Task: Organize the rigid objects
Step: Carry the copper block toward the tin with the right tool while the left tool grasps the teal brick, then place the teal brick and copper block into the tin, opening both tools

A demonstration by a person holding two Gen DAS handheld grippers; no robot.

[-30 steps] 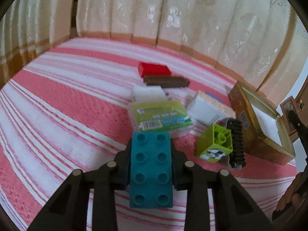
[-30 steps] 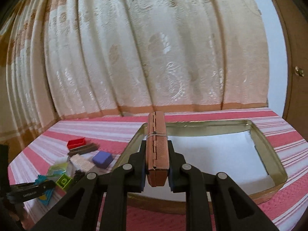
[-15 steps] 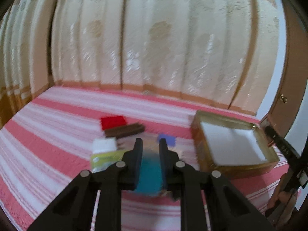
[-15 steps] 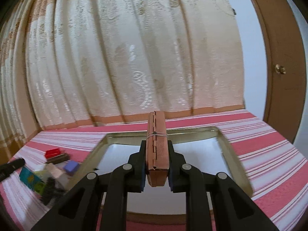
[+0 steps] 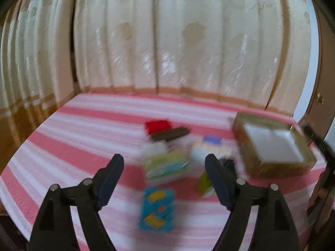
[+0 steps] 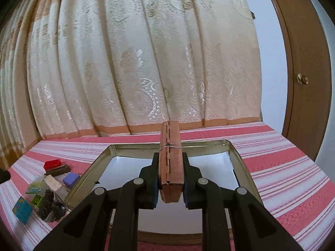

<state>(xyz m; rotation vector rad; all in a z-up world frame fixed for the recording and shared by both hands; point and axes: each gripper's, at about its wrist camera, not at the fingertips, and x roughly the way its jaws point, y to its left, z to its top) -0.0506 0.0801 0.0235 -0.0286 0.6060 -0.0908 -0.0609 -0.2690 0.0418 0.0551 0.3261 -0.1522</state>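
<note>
The right tool [image 6: 169,183] is closed tightly on a thin brown hinged case [image 6: 170,163], which it holds over the open tin box [image 6: 238,156] with a white bottom. The left tool [image 5: 164,179] is wide open and holds nothing; a blue block [image 5: 157,208] lies on the striped bed cover [image 5: 83,138] between its fingers, near a blurred pile of small things. I judge the step is placing the case; the next move needs lowering it into the box before opening.

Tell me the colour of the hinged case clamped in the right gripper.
Reddish-brown hinged case, clearest in the right wrist view.
</note>
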